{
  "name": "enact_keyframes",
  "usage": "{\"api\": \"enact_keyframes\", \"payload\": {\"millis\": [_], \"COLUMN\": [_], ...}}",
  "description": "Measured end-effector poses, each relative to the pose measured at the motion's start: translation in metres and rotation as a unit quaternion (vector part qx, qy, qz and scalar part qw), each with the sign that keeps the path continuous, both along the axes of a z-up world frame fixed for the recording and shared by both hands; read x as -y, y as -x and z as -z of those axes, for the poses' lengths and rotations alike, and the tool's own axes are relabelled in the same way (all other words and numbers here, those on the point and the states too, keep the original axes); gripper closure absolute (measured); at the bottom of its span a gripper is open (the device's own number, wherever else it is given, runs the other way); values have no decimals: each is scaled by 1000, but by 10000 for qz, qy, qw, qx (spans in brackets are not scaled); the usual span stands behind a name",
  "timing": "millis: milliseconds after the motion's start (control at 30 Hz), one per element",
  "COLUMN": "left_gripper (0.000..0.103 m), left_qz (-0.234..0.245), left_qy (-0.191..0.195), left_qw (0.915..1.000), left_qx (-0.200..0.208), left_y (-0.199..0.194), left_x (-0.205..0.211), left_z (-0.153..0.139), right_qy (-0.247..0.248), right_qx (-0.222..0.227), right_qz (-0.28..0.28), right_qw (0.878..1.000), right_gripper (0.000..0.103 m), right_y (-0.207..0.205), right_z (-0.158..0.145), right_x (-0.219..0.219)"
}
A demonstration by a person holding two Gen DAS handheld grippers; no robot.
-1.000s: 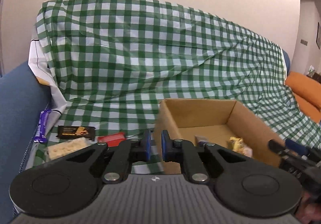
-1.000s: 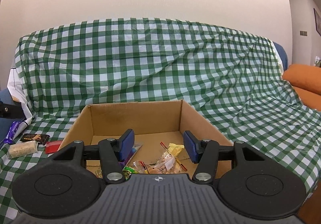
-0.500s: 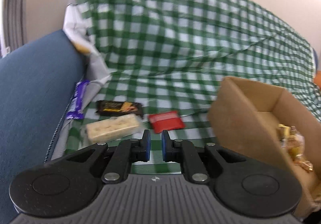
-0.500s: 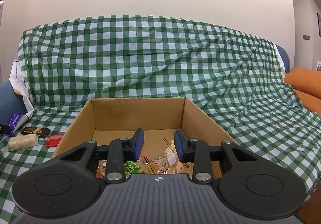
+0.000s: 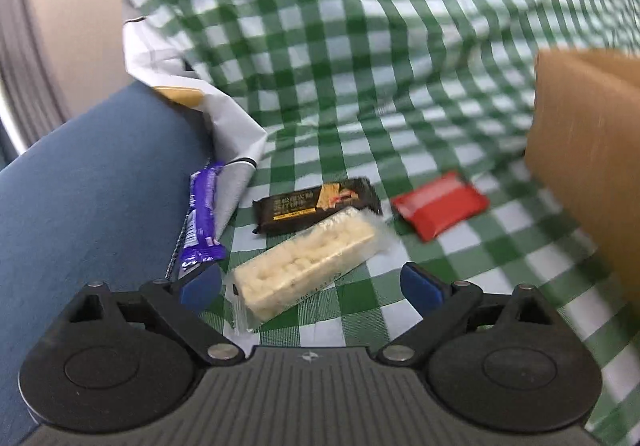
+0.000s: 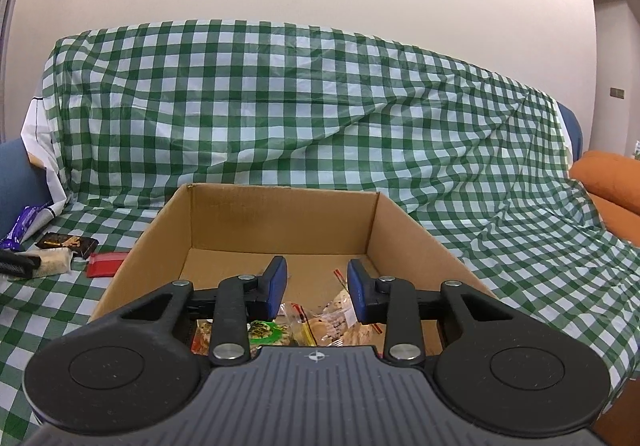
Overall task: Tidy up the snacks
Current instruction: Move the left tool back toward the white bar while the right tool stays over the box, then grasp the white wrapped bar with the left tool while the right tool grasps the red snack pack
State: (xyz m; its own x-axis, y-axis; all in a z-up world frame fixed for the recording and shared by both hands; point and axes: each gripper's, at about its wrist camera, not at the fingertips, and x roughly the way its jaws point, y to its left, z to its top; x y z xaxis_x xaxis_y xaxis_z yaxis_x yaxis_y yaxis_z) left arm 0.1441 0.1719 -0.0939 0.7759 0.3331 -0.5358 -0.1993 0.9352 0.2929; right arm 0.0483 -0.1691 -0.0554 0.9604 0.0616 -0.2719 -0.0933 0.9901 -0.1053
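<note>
My left tongs (image 5: 312, 284) are spread wide, jaws just opened, nothing pressed. The near end of the pale rice-crisp bar (image 5: 306, 266) in clear wrap sits in the gap between the blue pads (image 5: 420, 286), neither pad touching it. Key relation: the bar lies straight ahead and slightly left of centre, long axis running diagonally, near-left to far-right, so the jaws are not square across it; my guess is a small wrist roll is needed before closing on its short width. The left hand is far nearer to it than the right.

Just beyond the bar, touching its far edge, is the black-and-gold wrapper (image 5: 316, 204). Left of both, the purple wrapper (image 5: 202, 218) lies along the blue sofa arm (image 5: 88, 190). Right of the black one, apart, is the red packet (image 5: 440, 204). All rest on the green checked cloth (image 5: 360, 66); the view is motion-blurred, so labels are unreadable.

My right tongs (image 6: 316, 288) are partly open, empty, and hover over the near rim of the cardboard box (image 6: 280, 214), which already has several wrapped snacks (image 6: 320, 326) inside. The box stands right of the loose items.
</note>
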Motion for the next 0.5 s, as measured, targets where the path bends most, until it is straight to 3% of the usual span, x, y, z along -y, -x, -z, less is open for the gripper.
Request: {"api": "enact_keyframes", "payload": {"millis": [67,267,400,500], "left_gripper": [4,4,4,4], "left_qz": [19,49,87,68], "left_qy": [-103,92,404,383], "left_qw": [9999,9999,9989,9990], "left_qx": [-22,-92,-219,-232], "left_y": [-6,-29,-39,-45], "left_x": [-2,-13,-19,-23], "left_z": [4,11,15,17], "right_qy": [39,87,78,-210], "right_qx": [-1,39,-151,-487], "right_qz": [-31,-107,-655,-1011], "right_qw": [10000,9999,9977,9935], "right_gripper": [68,68,67,67], "right_y": [0,-1,-10,-26], "right_z": [1,-3,-23,-47], "right_x": [-2,-5,-18,-37]}}
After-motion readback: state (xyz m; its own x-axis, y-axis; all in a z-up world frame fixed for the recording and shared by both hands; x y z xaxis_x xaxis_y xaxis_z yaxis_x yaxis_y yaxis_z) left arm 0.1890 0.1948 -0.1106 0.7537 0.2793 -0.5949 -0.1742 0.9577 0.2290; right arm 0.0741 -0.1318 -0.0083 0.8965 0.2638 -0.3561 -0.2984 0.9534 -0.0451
